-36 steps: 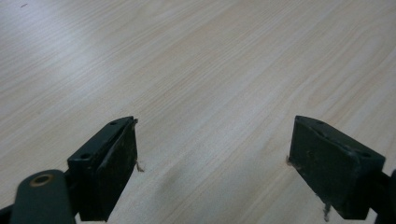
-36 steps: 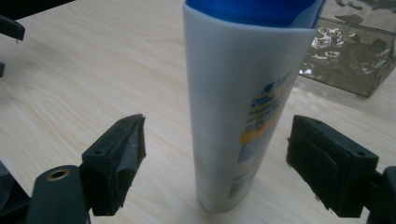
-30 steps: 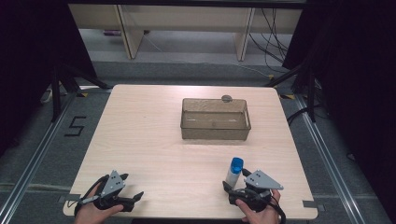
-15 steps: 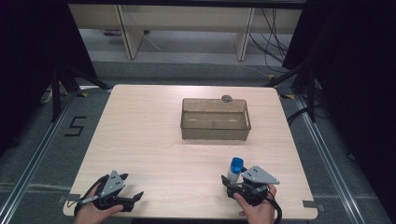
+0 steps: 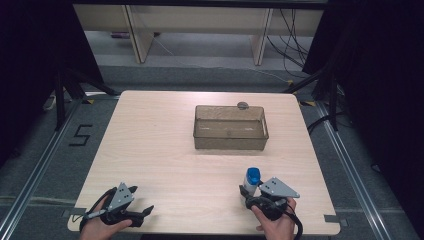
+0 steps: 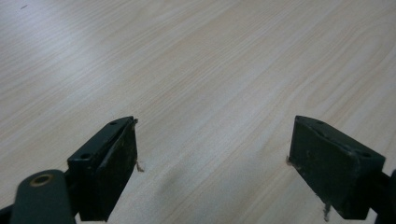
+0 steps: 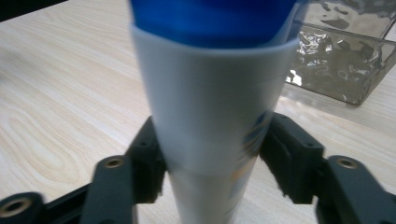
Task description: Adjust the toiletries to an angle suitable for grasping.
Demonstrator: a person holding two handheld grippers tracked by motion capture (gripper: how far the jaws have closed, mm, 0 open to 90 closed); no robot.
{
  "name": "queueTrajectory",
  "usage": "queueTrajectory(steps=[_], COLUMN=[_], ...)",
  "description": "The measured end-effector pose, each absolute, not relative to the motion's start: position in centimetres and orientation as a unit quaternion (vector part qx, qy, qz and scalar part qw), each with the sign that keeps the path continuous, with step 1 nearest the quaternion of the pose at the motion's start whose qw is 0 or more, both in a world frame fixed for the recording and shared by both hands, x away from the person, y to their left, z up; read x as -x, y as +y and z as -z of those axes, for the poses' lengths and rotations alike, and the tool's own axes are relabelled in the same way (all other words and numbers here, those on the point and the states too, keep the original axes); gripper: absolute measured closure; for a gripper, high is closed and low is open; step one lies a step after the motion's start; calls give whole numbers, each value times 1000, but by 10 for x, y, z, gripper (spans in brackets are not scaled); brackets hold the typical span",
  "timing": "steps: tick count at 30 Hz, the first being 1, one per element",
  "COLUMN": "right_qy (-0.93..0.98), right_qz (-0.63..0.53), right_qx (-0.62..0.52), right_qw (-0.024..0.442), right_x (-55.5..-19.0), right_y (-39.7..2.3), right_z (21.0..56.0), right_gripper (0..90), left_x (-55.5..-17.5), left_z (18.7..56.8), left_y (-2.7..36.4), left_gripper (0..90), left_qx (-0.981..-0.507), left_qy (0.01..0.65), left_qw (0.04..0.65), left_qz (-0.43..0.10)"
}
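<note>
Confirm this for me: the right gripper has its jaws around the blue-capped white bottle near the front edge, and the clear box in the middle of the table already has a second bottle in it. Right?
Not quite. The clear box holds no bottle; the high view shows it empty. The rest stands: the right gripper has just been closing its jaws, which now press on the blue-capped white bottle near the table's front edge.

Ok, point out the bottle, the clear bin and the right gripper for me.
bottle (image 5: 253,176), high view, on its blue cap.
clear bin (image 5: 229,142), high view, on its near wall.
right gripper (image 7: 212,161), right gripper view, midway between its fingertips, shut on the bottle.
</note>
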State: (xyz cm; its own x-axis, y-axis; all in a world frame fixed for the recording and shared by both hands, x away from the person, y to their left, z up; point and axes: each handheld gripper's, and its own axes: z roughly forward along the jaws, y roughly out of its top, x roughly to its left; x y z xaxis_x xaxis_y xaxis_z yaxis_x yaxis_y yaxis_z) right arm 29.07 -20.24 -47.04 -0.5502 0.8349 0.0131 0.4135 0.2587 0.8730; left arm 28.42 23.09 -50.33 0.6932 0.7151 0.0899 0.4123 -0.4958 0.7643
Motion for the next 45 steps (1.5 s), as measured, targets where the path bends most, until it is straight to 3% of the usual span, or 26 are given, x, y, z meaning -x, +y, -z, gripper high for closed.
queueTrajectory(steps=[23, 45], right_qy=[747, 751], right_qz=[-454, -457], right_qx=[-437, -423], right_qw=[214, 220], right_x=[-290, -293], right_y=[-207, -204], right_z=[469, 473], right_gripper=[536, 477], left_x=[-284, -284], left_z=[503, 503], left_y=[231, 231], left_gripper=[148, 148], left_qx=[-840, -841], left_qy=[337, 334], left_qw=[373, 374], left_qz=[-203, -203])
